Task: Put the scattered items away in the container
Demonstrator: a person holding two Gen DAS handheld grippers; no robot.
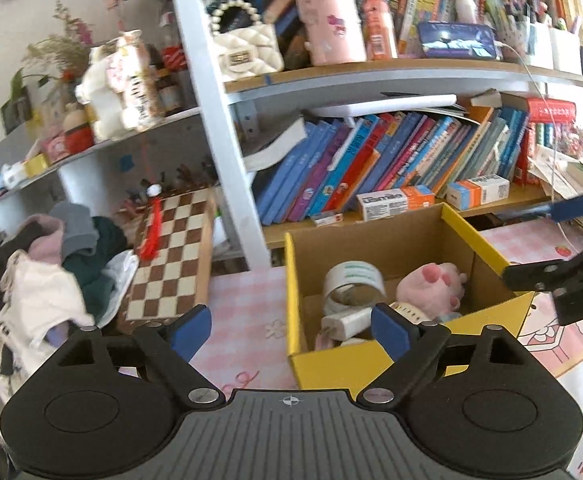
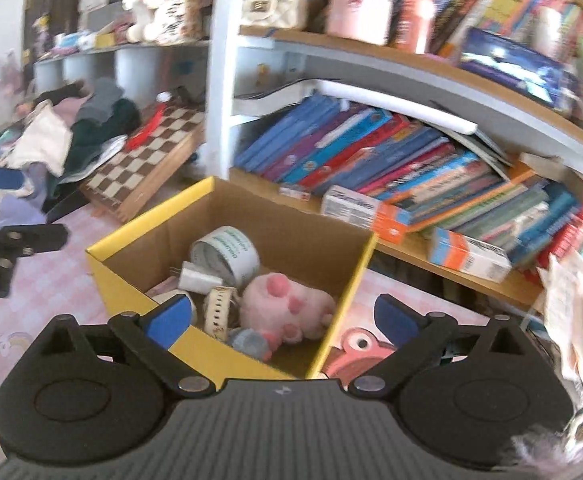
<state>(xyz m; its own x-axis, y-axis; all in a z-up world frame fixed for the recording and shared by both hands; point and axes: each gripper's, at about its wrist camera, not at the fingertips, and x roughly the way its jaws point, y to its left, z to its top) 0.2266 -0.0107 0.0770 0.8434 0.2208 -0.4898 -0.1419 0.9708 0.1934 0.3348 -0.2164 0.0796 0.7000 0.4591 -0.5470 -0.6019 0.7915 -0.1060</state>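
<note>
- Cardboard box (image 1: pixel 375 236) sits on the pink checked mat (image 1: pixel 247 312), just in front of the lower bookshelf (image 2: pixel 431 256). Open top, yellow outside, plain brown inside — an easy target to drop things into from above.
- Inside the box: roll of tape (image 2: pixel 227 252) at the far side, pink plush toy (image 2: pixel 287 312) nearer and to its right, a pale watch strap (image 2: pixel 217 312) and a small white cylinder (image 2: pixel 201 278) between them. All lie loose on the bottom; nothing pokes over the rim.
- Left gripper (image 1: pixel 291 330) spread wide, nothing between its fingers; it hovers near the box's left wall.
- Right gripper (image 2: pixel 283 318) also spread wide and empty — straddling the box's near corner.
- Judgement: both tools empty above a filled box suggests items were dropped in, not placed.
- Chessboard (image 1: pixel 171 256) and a heap of clothes (image 1: pixel 63 264) lie far left, outside the box.
</note>
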